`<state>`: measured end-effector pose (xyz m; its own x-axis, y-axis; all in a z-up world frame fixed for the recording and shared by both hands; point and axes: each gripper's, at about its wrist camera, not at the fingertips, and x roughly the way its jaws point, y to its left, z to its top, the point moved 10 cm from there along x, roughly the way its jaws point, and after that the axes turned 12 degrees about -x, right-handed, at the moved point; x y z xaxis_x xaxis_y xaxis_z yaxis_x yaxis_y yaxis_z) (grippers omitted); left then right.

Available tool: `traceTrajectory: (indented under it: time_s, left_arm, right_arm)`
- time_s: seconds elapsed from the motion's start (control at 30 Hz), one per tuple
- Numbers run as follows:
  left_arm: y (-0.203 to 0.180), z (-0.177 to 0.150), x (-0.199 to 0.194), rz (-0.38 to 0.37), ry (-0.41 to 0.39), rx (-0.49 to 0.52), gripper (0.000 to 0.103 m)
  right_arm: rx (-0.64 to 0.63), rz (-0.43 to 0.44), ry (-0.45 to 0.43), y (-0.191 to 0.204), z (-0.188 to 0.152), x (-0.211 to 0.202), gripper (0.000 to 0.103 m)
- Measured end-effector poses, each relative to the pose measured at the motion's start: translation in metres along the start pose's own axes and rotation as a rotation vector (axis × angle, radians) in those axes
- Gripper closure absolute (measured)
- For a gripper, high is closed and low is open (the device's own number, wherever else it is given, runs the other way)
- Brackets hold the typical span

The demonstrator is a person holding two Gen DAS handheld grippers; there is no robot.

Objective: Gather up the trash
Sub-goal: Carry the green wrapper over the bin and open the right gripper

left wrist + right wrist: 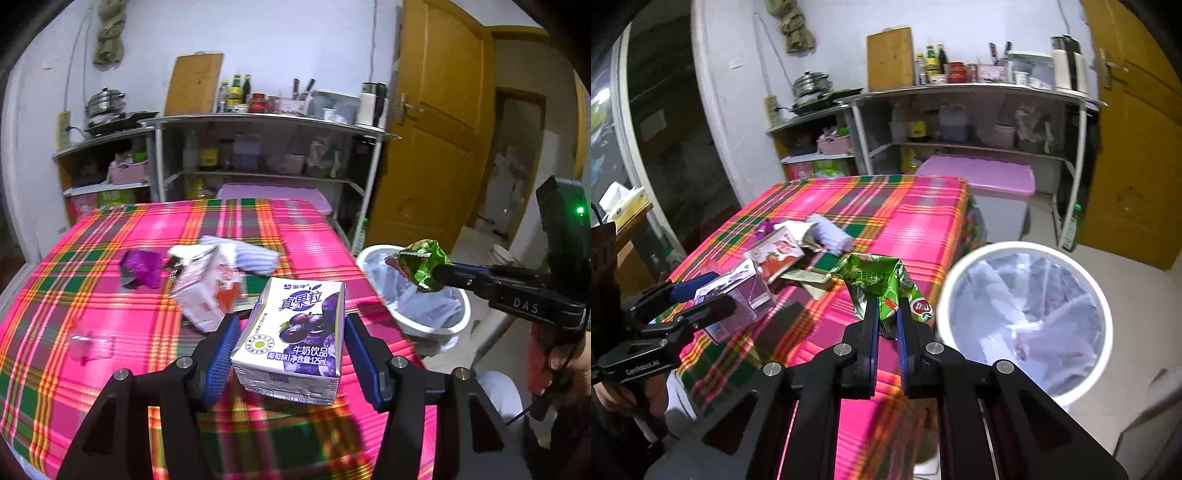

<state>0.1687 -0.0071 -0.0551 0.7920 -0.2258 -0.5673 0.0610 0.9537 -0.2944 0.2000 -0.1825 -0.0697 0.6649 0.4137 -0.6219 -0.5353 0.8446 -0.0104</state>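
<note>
Two tools in view. Left tool [290, 354]: jaws wide, clamped on purple milk carton [295, 332], carried above pink plaid table [110, 258]. Right tool [887, 325]: pinched tight on crumpled green wrapper [882, 280], near table edge, beside white lined bin [1027, 317]. On table beyond: strawberry carton [210, 288], purple wrapper [142, 267], white cloth [247, 251].

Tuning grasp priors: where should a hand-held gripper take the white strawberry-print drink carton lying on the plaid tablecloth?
Across the two broad faces of the white strawberry-print drink carton, mid-body, coming from the near table edge, angled down. It lies tilted on its side, its torn-open top towards the purple foil wrapper; the flat faces give the pads more hold than the crumpled top. Pale rolled cloth crowds the far side.
</note>
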Motion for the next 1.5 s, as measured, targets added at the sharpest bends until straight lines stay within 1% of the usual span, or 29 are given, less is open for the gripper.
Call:
traceTrajectory:
  time_s: [0.37, 0.53, 0.93, 1.27, 1.5]
  left_arm:
    - [-0.059, 0.000, 0.033, -0.079, 0.038, 0.053, 0.045]
    - [-0.083, 0.000, 0.051, -0.106, 0.059, 0.073, 0.045]
    - [-0.134, -0.004, 0.108, -0.172, 0.142, 0.116, 0.045]
    - [-0.162, -0.017, 0.153, -0.186, 0.226, 0.140, 0.044]
    - [-0.165, -0.026, 0.177, -0.177, 0.289, 0.141, 0.044]
  right_arm:
    - [0.100, -0.074, 0.008, -0.058, -0.026, -0.014, 0.094]
    - [0.137, -0.095, 0.021, -0.078, -0.038, -0.011, 0.094]
    - [0.211, -0.127, 0.082, -0.121, -0.071, 0.002, 0.094]
    - [0.253, -0.135, 0.135, -0.143, -0.090, 0.020, 0.094]
    - [0.274, -0.133, 0.169, -0.151, -0.101, 0.031, 0.093]
